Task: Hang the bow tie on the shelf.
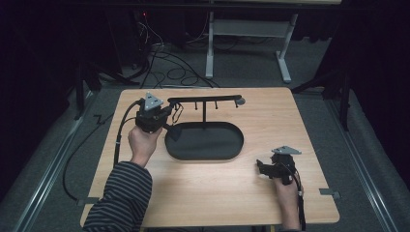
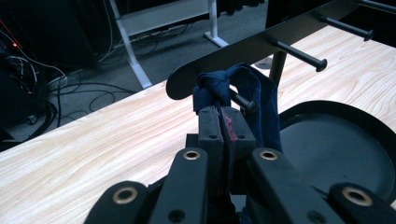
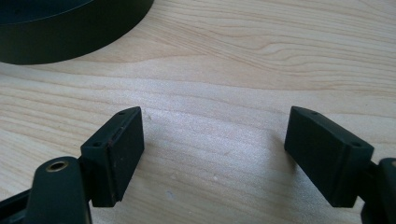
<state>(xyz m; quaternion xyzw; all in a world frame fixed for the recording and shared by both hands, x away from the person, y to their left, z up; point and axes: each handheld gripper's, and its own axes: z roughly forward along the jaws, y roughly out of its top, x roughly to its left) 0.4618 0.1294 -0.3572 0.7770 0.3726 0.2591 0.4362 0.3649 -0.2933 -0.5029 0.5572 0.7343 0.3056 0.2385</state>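
Fingers (image 2: 226,122) of the left gripper (image 1: 169,118) are seen clamped on a blue cloth (image 2: 254,100) in the left gripper view; the cloth is looped over a peg (image 2: 243,101) of the black rack (image 2: 261,44). Right gripper view: right gripper (image 3: 212,156) held wide apart, empty, above the worktop (image 3: 261,51). High view: rack stands in a black tray (image 1: 203,140).

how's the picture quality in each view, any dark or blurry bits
High view: the table is evenly lit, the room around it nearly black, and the tray shows little detail. Left gripper view: the blue cloth on the rack is sharp, while the gripper's near links are soft. Right gripper view: wood grain is crisp, with a soft shadow under the open right gripper.
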